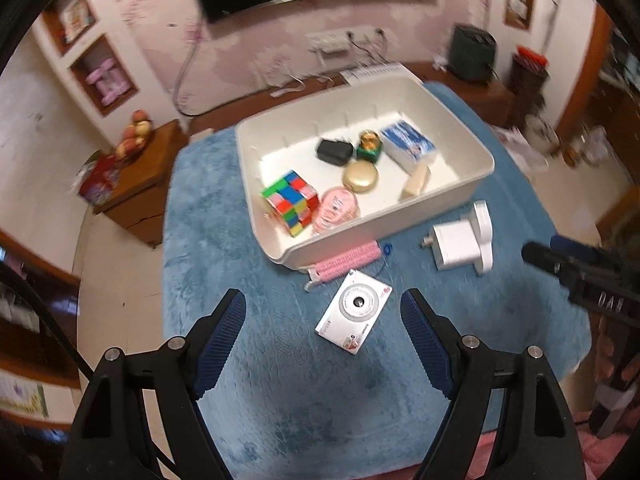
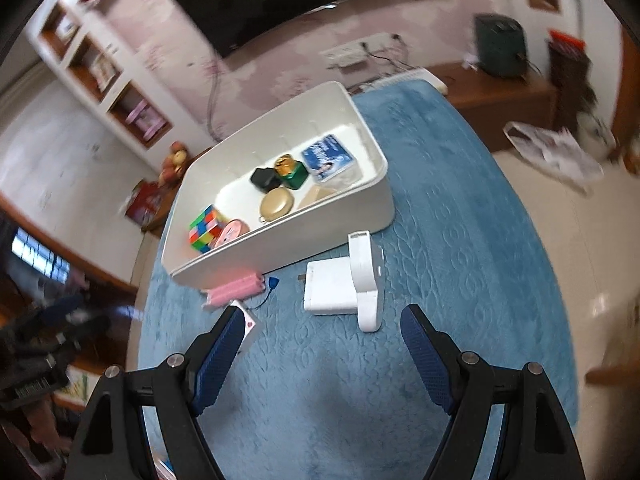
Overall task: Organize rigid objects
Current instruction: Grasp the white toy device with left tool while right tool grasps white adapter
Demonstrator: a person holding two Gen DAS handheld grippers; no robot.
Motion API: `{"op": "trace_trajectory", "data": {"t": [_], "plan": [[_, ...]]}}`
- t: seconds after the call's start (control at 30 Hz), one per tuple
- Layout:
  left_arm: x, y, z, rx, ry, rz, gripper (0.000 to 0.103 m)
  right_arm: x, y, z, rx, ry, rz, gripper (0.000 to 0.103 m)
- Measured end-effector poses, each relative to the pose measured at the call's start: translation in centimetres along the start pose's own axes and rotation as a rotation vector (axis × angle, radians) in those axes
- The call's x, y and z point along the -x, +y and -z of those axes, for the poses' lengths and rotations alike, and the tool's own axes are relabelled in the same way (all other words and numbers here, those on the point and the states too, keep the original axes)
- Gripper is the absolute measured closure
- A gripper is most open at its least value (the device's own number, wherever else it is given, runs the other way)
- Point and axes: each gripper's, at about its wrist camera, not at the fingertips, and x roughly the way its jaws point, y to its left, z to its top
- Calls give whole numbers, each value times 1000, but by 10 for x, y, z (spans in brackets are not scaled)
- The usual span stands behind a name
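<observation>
A white bin [image 1: 460,196] [image 2: 320,236] stands on the blue mat and holds a colour cube [image 1: 290,202] [image 2: 206,226], a pink round case [image 1: 336,208], a gold compact [image 1: 360,178], a black pouch, a green box, a blue-white box and a beige block. A white camera [image 1: 354,316] lies on the mat between and just beyond my open left gripper [image 1: 324,312]. A pink roller [image 1: 348,262] [image 2: 234,290] lies against the bin. A white charger [image 1: 464,242] [image 2: 346,284] lies just ahead of my open, empty right gripper [image 2: 324,328].
The blue mat [image 1: 280,380] [image 2: 460,240] covers the table. The right gripper's body [image 1: 580,276] shows at the right of the left wrist view. A wooden sideboard, a wall television and shelves stand behind.
</observation>
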Motion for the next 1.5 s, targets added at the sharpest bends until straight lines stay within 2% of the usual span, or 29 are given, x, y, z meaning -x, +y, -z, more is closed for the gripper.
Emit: {"op": "trace_trajectory", "data": {"t": [0.33,0.53,0.57,0.77,1.0,1.17,1.3,1.5], "plan": [[-68,-9,8,-146,190,134,21,-36,-26,11,-311,-10,57,22],[-108,-17,17,-215,282,181,21,-58,-34,12,-394,-31,82,22],[-114,-16,18,-218,296,189,21,-62,-35,12,-405,-36,85,25],[-142,-14,21,-205,352,220,21,-85,-39,7,-448,-49,92,33],[-164,-8,21,-125,428,295,21,-101,-45,4,-471,-52,103,44],[-175,-4,22,-82,464,310,21,-105,-48,2,-466,-74,91,48],[-177,-4,22,-63,459,303,21,-108,-51,-1,-473,-83,45,57],[-178,-2,16,-20,440,291,22,-109,-50,-4,-465,-93,38,61]]}}
